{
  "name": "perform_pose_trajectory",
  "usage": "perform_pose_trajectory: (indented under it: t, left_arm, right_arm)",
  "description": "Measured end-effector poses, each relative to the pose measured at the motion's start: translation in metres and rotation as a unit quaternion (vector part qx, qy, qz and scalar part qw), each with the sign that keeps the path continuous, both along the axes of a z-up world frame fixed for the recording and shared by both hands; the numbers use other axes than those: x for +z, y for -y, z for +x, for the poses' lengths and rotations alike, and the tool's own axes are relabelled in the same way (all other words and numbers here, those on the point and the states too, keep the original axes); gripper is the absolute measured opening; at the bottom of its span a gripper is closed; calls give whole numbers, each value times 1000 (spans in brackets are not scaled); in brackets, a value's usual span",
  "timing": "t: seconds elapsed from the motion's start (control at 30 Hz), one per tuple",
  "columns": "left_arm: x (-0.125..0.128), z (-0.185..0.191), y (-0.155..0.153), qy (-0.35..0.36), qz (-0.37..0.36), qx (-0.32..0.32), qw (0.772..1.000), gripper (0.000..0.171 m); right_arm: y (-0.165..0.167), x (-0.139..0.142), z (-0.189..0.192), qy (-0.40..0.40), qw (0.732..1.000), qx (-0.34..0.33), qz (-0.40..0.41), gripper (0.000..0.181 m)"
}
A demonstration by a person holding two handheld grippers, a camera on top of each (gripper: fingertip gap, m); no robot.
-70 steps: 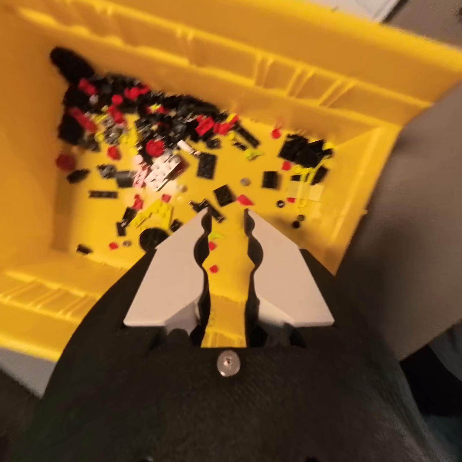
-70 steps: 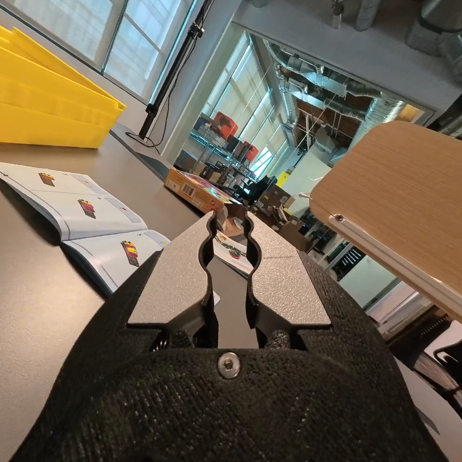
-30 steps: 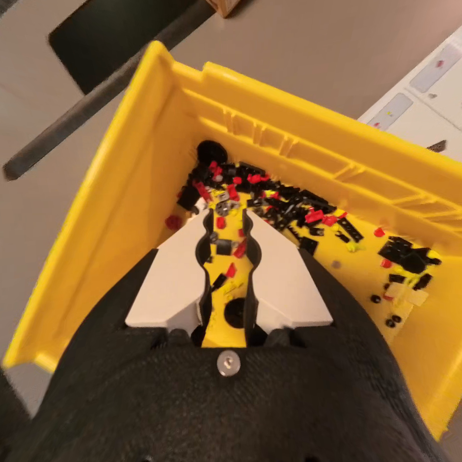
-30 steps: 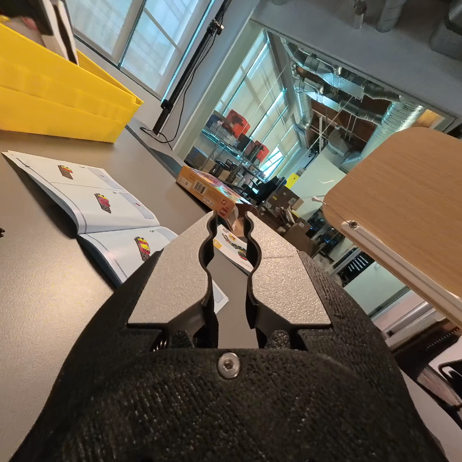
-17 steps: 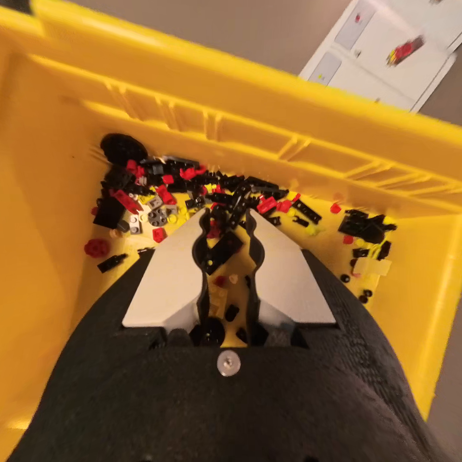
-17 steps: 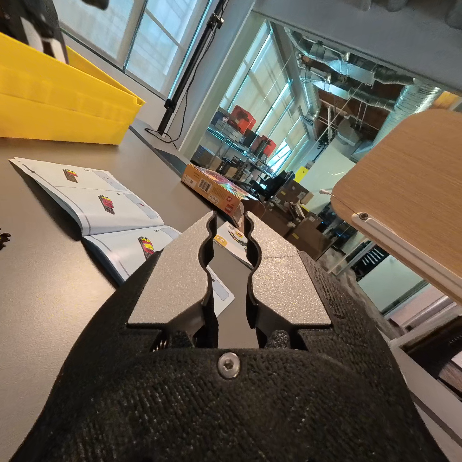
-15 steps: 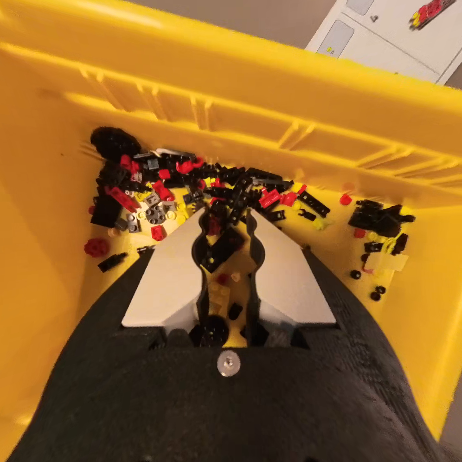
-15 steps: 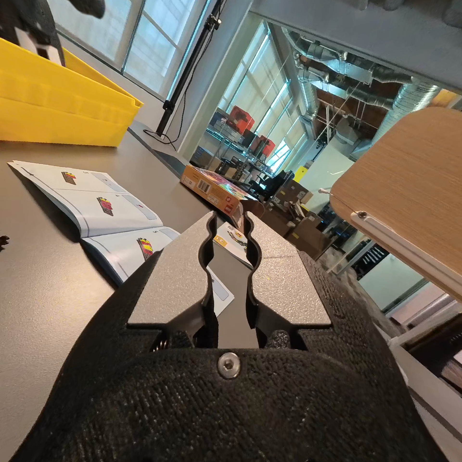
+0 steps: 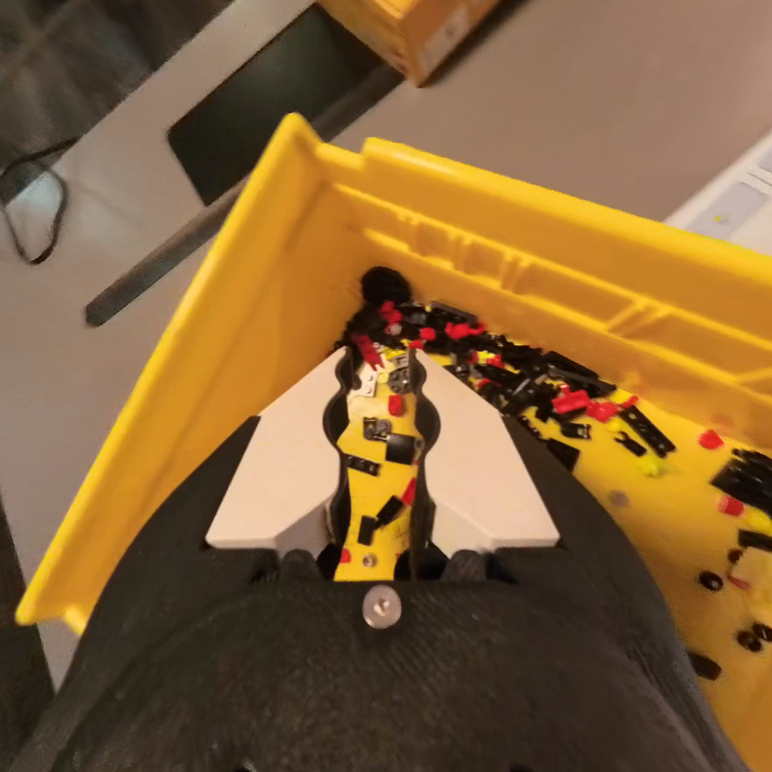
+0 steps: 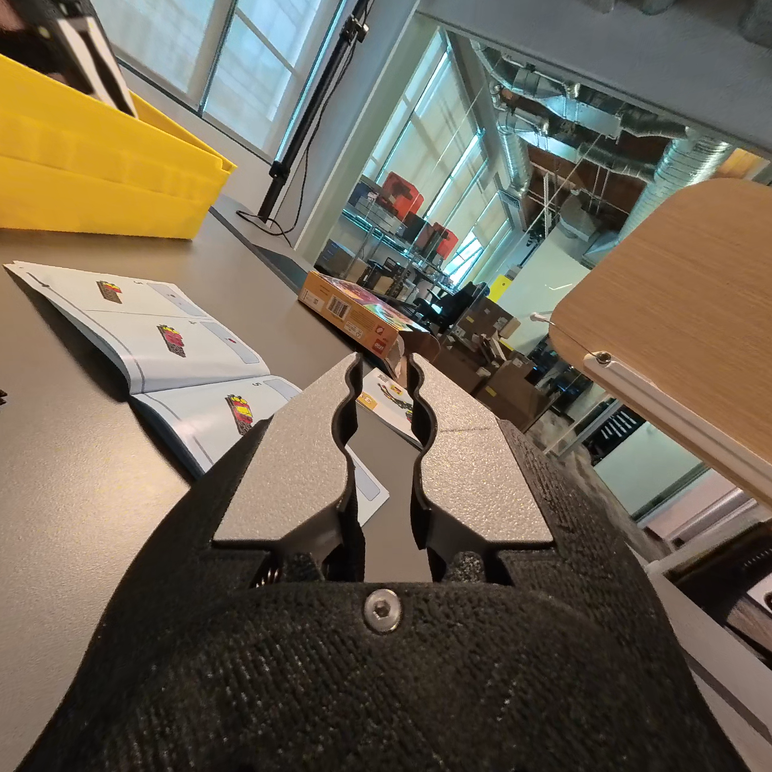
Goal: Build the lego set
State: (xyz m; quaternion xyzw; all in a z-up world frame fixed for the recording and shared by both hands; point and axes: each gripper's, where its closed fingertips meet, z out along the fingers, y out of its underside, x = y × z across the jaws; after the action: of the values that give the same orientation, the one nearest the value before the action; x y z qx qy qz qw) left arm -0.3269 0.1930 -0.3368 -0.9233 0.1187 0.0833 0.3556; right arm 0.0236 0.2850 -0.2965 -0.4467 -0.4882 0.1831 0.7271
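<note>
A yellow bin (image 9: 234, 317) holds several loose black, red, yellow and grey lego pieces (image 9: 522, 376) heaped along its far wall and corner. My left gripper (image 9: 379, 355) hangs open and empty over the bin's far left corner, above a grey plate (image 9: 399, 378) and a black tile (image 9: 399, 448). My right gripper (image 10: 382, 361) is open and empty, low over the dark table (image 10: 83, 480), pointing past the open instruction booklet (image 10: 167, 351). The yellow bin (image 10: 104, 167) shows at the upper left of the right wrist view, with the left gripper's body (image 10: 75, 54) above it.
An orange lego box (image 10: 355, 321) lies on the table beyond the booklet and also shows in the left wrist view (image 9: 409, 37). A loose leaflet (image 10: 388, 401) lies behind my right fingertips. A wooden tabletop (image 10: 676, 313) overhangs at right. A stand and cable (image 10: 288, 167) are past the table edge.
My left gripper has swung left and pulled up, from the middle of the piece heap to the bin's far left corner. The right gripper has barely moved.
</note>
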Motion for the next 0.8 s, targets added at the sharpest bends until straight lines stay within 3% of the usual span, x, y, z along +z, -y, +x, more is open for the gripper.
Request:
perform_pose_trajectory:
  t: [0.1,0.3,0.8]
  left_arm:
    - [7,-16,-2,-5,18,44,999,25]
    - [41,-43,-5,-106,106,94,984,13]
    - [38,-40,-5,-63,105,93,988,19]
  right_arm:
    - [0,0,0,1,1000,0,2,19]
    - [0,-1,0,2,1000,0,3,19]
    - [0,-1,0,4,1000,0,4,19]
